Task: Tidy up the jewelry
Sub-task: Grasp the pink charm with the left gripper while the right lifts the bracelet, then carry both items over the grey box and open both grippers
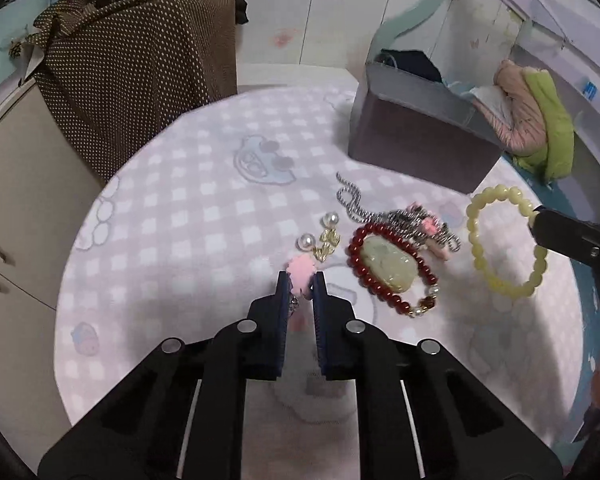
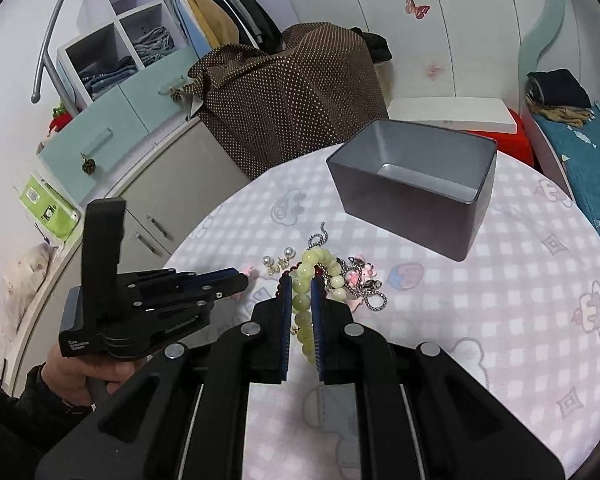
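Jewelry lies on a round table with a pink checked cloth [image 1: 188,208]. My left gripper [image 1: 301,280] is shut on a pink flower ornament [image 1: 300,275]. Beside it lie two pearl earrings [image 1: 320,236], a red bead bracelet [image 1: 392,272] around a pale jade pendant [image 1: 388,266], and a silver chain with pink charms [image 1: 404,220]. My right gripper [image 2: 301,280] is shut on a pale yellow-green bead bracelet [image 2: 302,300], lifted off the cloth; in the left wrist view the bracelet [image 1: 500,276] hangs from the right gripper's fingertips [image 1: 540,224]. An open grey box [image 2: 412,184] stands behind the jewelry.
A brown dotted cloth [image 1: 140,60] drapes furniture behind the table. A cabinet [image 2: 160,200] stands to the left and a bed with a blue cover [image 2: 588,168] to the right. A person's hand [image 2: 84,372] holds the left gripper's handle.
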Tool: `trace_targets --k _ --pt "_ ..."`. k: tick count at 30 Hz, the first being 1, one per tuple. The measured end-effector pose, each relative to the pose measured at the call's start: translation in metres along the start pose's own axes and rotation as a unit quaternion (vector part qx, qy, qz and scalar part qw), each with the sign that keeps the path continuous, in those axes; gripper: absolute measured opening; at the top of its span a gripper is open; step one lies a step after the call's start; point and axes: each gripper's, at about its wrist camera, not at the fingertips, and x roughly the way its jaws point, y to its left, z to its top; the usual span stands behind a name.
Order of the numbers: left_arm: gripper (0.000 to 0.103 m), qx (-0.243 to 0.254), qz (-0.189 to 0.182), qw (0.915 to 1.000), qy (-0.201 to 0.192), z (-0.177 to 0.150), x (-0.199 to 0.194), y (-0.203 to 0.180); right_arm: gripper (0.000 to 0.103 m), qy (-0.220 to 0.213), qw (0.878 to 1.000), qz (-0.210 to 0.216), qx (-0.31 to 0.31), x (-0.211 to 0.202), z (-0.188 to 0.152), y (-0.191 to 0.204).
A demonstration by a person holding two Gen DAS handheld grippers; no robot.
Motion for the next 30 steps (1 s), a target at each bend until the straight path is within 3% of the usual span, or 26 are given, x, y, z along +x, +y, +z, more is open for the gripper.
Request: trace_targets --k 6,17,23,30 --pt "0.011 -0.002 -0.014 0.999 -0.043 0.018 -0.036 -0.005 0.008 -0.02 1.0 0.008 -0.002 -0.015 0.014 0.002" --pt "0.011 0.043 -0.045 0.9895 -0.13 0.087 -0.086 -0.042 0.008 -0.076 0.996 -0.011 -0.045 -0.044 0.072 0.011" --pt "0.011 0.051 -0.075 0.9878 -0.127 0.138 -0.066 -0.061 0.008 -0.091 0.994 -0.035 -0.041 -0.046 0.106 -0.006" --pt "0.011 0.052 -0.09 0.9917 -0.076 0.181 -0.013 -0.073 0.008 -0.065 0.996 -0.055 -0.009 -0.02 0.122 -0.04"
